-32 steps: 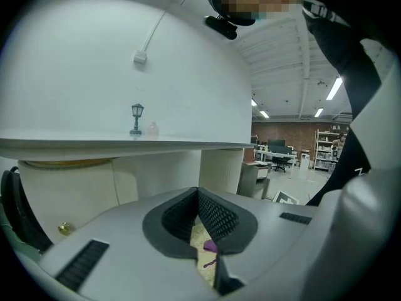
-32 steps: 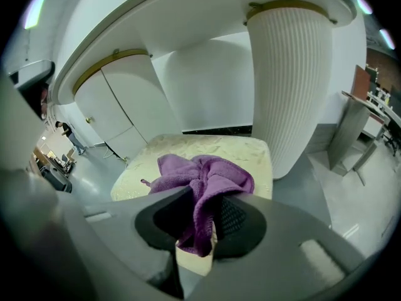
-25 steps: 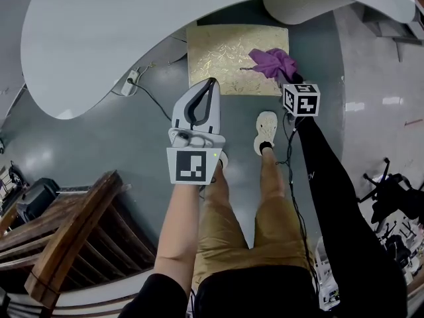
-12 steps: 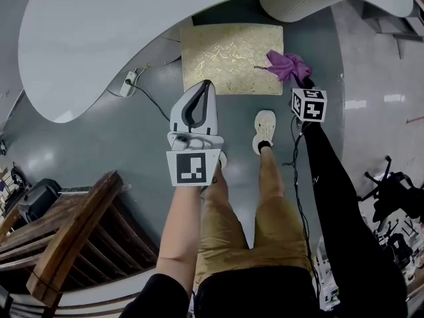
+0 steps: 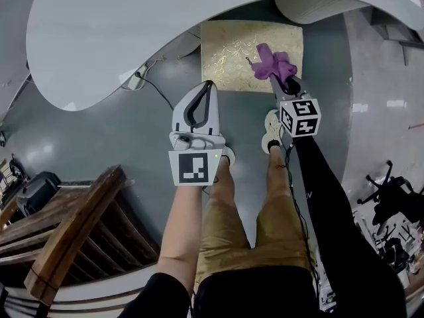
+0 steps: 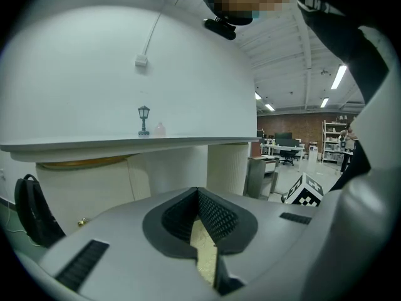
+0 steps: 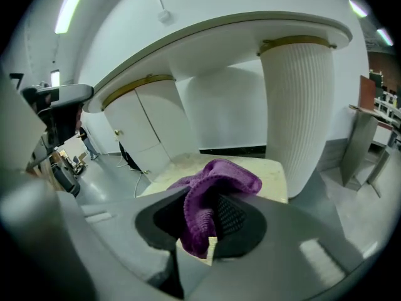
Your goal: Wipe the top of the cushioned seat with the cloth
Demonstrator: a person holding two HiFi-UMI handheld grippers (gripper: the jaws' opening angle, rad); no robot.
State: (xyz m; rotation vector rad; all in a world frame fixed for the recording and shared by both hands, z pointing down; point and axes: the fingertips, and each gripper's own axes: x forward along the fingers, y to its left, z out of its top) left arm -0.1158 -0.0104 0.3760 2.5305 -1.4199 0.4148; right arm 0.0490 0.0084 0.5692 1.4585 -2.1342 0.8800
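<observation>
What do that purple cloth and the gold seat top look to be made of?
The purple cloth looks like soft knitted or terry fabric: ribbed loops show, and it hangs in limp folds. The seat top seems to be an upholstered cover, gold with a pale leafy pattern and a slight sheen; whether it is fabric or vinyl, I cannot tell.

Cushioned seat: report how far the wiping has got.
Done: the purple cloth is clamped in the right tongs. In hand: it is bunched over the right side of the cushioned seat. Left: the bare gold top beside it; no wipe marks show. Left tongs shut, empty.
</observation>
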